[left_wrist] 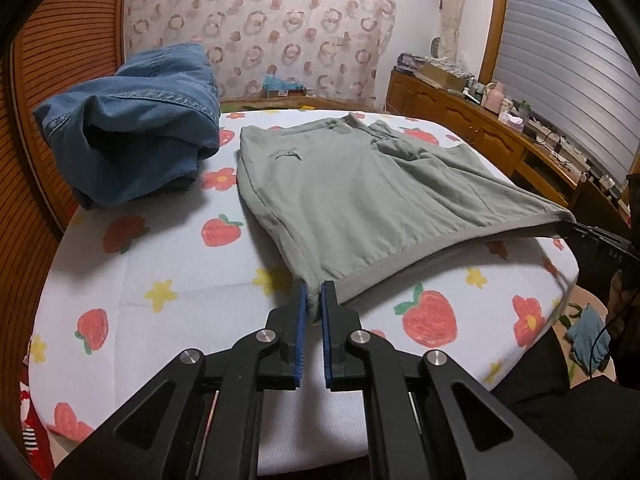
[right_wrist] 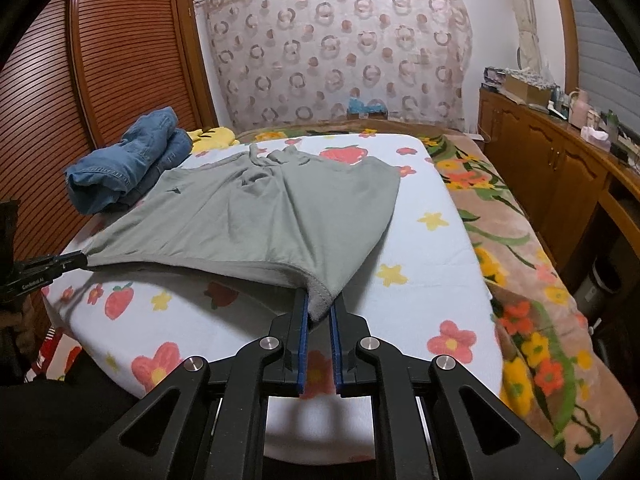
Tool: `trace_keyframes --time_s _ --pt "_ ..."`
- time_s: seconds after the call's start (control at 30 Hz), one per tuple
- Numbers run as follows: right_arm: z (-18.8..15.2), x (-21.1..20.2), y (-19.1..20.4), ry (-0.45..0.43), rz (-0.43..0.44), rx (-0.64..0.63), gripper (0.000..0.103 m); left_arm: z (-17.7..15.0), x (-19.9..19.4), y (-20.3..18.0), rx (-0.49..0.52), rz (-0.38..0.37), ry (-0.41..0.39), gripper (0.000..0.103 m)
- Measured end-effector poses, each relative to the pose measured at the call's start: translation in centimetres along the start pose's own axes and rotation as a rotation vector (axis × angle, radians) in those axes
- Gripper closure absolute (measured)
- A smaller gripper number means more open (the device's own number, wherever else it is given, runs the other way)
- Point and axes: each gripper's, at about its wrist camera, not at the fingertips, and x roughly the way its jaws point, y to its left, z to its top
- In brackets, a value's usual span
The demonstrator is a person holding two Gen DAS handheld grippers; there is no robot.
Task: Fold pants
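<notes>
**Two corners pinched, pants ready to fold**

On the bed, in the left wrist view, the left hand-held gripper is closed tight on the near corner of the green pants. The pants stretch away from it, flat on the bed. Blue jeans sit to the left.

In the right wrist view, the right hand-held gripper pinches the other near corner. The hem runs sideways between both grippers, so both are equally near.

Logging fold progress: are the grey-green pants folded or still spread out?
Spread, not yet folded: the grey-green pants lie flat on the bed, near-edge corners pinched by left gripper and right gripper.
</notes>
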Motion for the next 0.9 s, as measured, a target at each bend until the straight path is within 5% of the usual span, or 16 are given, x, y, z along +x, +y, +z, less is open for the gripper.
trace_keyframes --time_s 0.9 --pt "-0.3 0.4 0.0 0.069 0.019 0.002 0.094 -1.6 -2.1 -0.1 0.017 0.017 0.039 0.09"
